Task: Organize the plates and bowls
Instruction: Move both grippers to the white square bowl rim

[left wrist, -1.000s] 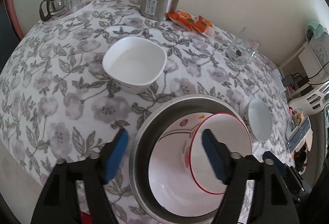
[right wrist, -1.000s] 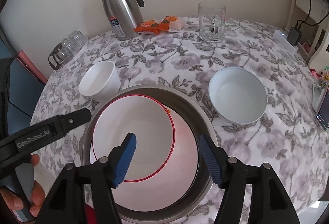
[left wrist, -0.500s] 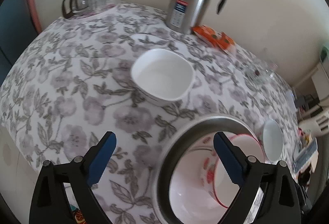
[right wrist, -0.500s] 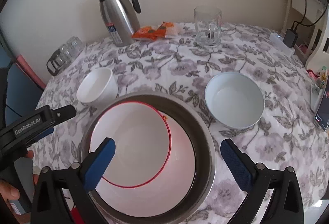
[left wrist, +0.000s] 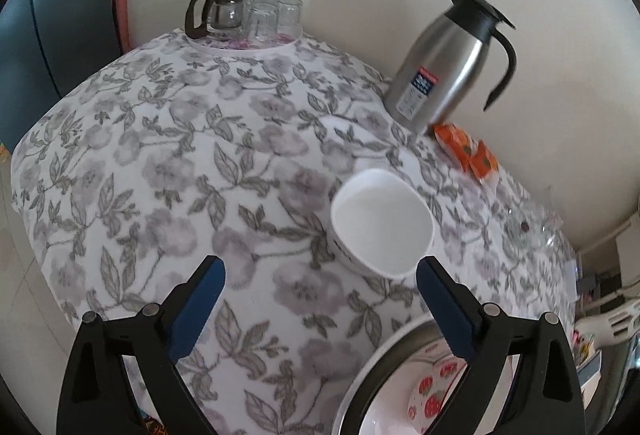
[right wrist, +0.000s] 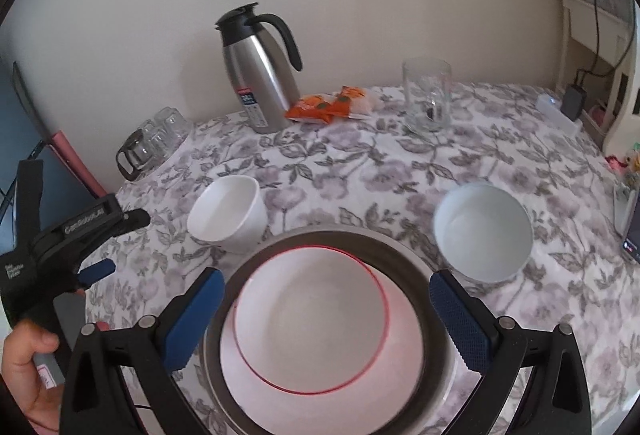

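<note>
Nearest: red-rimmed bowl [right wrist: 316, 319] sits nested in the steel basin [right wrist: 434, 305]; right gripper [right wrist: 326, 319] hovers over it, jaws released and holding nothing. Left gripper [left wrist: 320, 311] likewise gapes empty, aimed at the square white bowl [left wrist: 382, 223] just beyond it. Judged partway done: that bowl and the round white bowl [right wrist: 484, 231], farther right on the tablecloth [right wrist: 360, 171], remain loose and unstacked.

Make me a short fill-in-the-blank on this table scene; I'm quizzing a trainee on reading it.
1. The red-rimmed bowl sits inside the ____ basin.
2. The orange snack packets lie between the steel jug and the glass ____.
3. Both the left gripper and the right gripper are ____.

Missing words: metal; mug; open
</note>
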`<state>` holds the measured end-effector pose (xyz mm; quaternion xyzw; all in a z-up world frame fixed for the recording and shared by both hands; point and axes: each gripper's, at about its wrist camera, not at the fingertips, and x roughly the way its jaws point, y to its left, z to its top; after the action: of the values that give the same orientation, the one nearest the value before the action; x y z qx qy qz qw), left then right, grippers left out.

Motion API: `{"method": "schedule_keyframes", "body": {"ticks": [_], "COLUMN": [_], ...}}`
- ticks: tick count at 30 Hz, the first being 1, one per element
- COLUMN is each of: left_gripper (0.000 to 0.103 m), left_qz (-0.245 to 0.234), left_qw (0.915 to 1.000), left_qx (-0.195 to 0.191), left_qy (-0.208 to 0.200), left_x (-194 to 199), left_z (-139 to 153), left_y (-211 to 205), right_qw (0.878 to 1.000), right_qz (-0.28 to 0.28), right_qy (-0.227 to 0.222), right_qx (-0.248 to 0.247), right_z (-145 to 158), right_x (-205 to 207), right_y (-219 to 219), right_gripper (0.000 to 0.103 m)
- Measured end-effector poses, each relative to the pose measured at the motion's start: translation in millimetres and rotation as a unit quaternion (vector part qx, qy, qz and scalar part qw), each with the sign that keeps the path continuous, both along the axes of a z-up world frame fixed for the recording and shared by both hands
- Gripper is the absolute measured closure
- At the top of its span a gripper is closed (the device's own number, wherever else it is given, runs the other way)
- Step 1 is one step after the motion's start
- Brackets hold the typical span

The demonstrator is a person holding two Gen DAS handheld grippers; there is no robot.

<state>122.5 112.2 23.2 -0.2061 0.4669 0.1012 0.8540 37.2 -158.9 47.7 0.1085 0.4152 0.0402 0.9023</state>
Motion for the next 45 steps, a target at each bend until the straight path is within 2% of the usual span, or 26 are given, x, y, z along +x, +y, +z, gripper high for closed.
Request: {"method": "schedule_keyframes", "body": {"ticks": [3, 10, 16, 19, 21, 23, 29, 33, 35, 39, 45], "left_gripper": [0.006, 0.006, 0.006, 0.006, 0.006, 0.007, 0.008, 0.024, 0.025, 0.028, 0.048], "left_qz": [0.005, 0.012, 0.016, 0.008, 0.007, 0.001, -0.021, -0.027, -0.030, -0.038, -0.050], "left_qw": [1.0000, 0.9999, 0.9995, 0.9996, 0.9996, 0.9993, 0.9982, 0.9968, 0.9959, 0.9952, 0.9938], "left_qx": [-0.005, 0.010, -0.024, -0.021, -0.019, -0.025, -0.038, -0.050, -0.059, -0.066, -0.069], "left_qy": [0.002, 0.005, 0.007, 0.014, 0.021, 0.028, 0.040, 0.057, 0.062, 0.062, 0.071], "left_x": [6, 19, 33, 41, 46, 52, 70, 80, 85, 92, 104], "left_z": [0, 1, -2, -6, -10, -16, -35, -50, -57, -64, -76], "left_y": [10, 33, 53, 55, 55, 54, 46, 43, 43, 40, 34], "right_qw": [1.000, 1.000, 1.000, 1.000, 1.000, 0.999, 0.997, 0.995, 0.994, 0.992, 0.990], "right_qz": [0.006, 0.021, 0.012, 0.005, 0.001, -0.002, -0.004, -0.009, -0.010, -0.014, -0.017], "right_qy": [0.000, -0.008, 0.005, 0.015, 0.024, 0.033, 0.069, 0.096, 0.106, 0.122, 0.139], "right_qx": [0.002, 0.006, 0.009, 0.003, 0.008, 0.014, 0.020, 0.026, 0.023, 0.020, 0.010], "right_z": [1, 8, 8, 6, 3, -1, -22, -40, -47, -60, -75], "right_x": [4, 17, 43, 57, 67, 76, 101, 114, 121, 132, 145], "right_y": [12, 40, 62, 72, 77, 82, 94, 97, 100, 104, 109], "right_gripper": [0.000, 0.000, 0.000, 0.000, 0.004, 0.013, 0.026, 0.034, 0.041, 0.048, 0.061]}}
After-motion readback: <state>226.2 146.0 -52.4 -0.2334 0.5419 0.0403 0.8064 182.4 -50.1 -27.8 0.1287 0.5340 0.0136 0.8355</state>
